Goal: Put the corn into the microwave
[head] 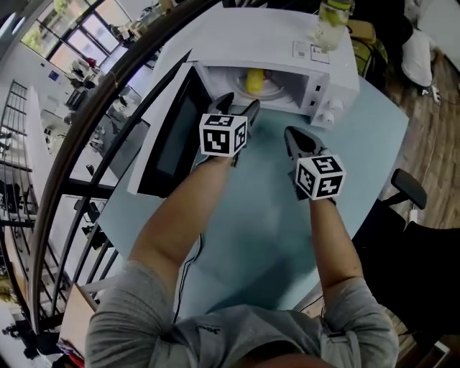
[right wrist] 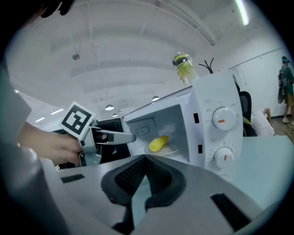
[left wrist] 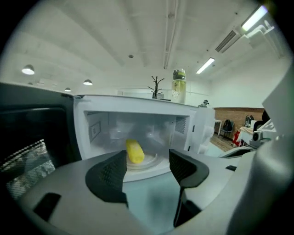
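Note:
The yellow corn [head: 254, 80] lies on the glass turntable inside the white microwave [head: 287, 39], whose black door [head: 171, 136] hangs open to the left. My left gripper [head: 241, 105] is just in front of the opening, open, with nothing between its fingers. In the left gripper view the corn [left wrist: 135, 151] shows beyond the gap of the left gripper [left wrist: 147, 167]. My right gripper [head: 292, 134] is over the table to the right, shut and empty. The right gripper view shows the corn [right wrist: 158, 143], the left gripper [right wrist: 130, 137] and the shut right gripper [right wrist: 144, 160].
A bottle of pale drink [head: 332, 18] stands on top of the microwave. Two control knobs [right wrist: 221, 120] sit on its right front. The light blue table [head: 266, 215] carries the microwave. A black chair [head: 410, 188] stands at the right edge, and a railing [head: 65, 194] runs along the left.

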